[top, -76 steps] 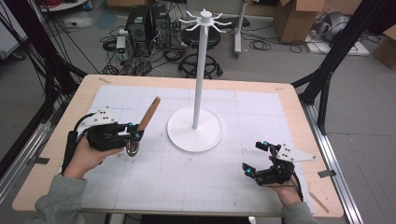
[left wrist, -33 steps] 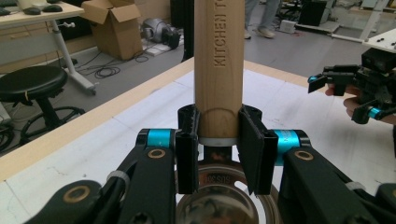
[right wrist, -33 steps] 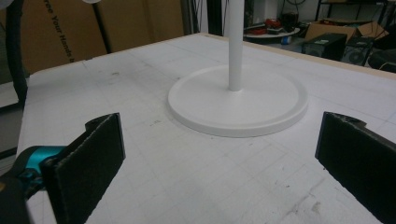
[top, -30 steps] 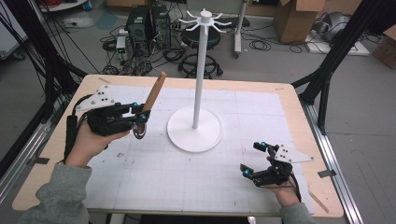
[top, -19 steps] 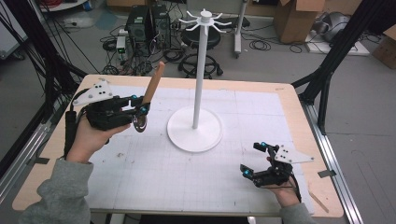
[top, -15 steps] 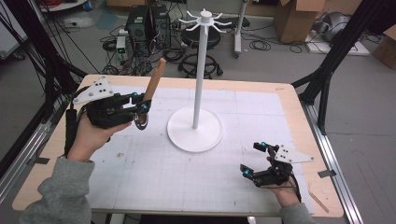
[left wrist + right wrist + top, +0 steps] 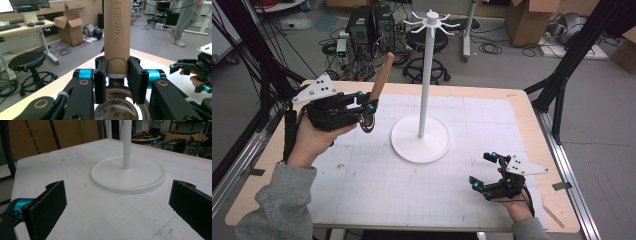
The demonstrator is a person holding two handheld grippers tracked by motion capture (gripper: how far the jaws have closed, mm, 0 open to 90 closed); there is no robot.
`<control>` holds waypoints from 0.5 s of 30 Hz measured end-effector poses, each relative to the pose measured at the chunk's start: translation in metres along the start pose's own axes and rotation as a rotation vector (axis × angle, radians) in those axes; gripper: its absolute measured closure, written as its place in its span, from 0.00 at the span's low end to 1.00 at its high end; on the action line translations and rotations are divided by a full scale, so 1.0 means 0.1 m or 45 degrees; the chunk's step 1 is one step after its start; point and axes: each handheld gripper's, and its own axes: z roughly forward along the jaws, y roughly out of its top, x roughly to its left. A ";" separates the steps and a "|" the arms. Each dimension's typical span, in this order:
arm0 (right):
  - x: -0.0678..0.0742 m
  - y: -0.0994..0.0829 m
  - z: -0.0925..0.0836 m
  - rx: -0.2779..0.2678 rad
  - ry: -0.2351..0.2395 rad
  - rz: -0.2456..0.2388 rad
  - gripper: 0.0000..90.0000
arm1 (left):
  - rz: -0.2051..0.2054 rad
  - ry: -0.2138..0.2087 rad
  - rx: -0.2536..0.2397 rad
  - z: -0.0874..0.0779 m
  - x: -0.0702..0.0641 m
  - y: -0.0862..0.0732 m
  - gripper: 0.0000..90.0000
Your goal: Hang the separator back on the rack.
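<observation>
Resting low at the near right of the worktop [image 7: 362, 200], the right claw [image 7: 484, 172] has its jaws spread wide with nothing between them; in the right gripper view bare gridded mat lies ahead of it, and beyond that the round base of the white hanger stand [image 7: 421, 140]. That stand sits mid-worktop, its thin pole rising to a ring of short hooks [image 7: 432, 19] at the top, and it stands between the two hands. At the far left, lifted clear of the surface, the left claw [image 7: 368, 111] is clamped on a wooden-handled kitchen utensil [image 7: 381, 77]: the left gripper view shows both pads pressed on the handle's lower end, just above a metal collar and a round steel head [image 7: 117, 106] stamped SUS 304. The handle tilts up and away toward the far edge. Past the worktop stand a black stool [image 7: 424, 55], computer towers [image 7: 369, 25], loose cables and cardboard boxes [image 7: 527, 20] on the floor.
</observation>
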 end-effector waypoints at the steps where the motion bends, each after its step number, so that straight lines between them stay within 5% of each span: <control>1: 0.00 0.00 0.00 0.000 0.003 0.002 0.01 | 0.003 0.003 0.000 0.00 0.00 0.01 0.77; 15: 0.01 0.00 0.00 -0.001 0.007 0.000 0.01 | -0.010 -0.016 -0.049 0.06 0.00 0.13 0.77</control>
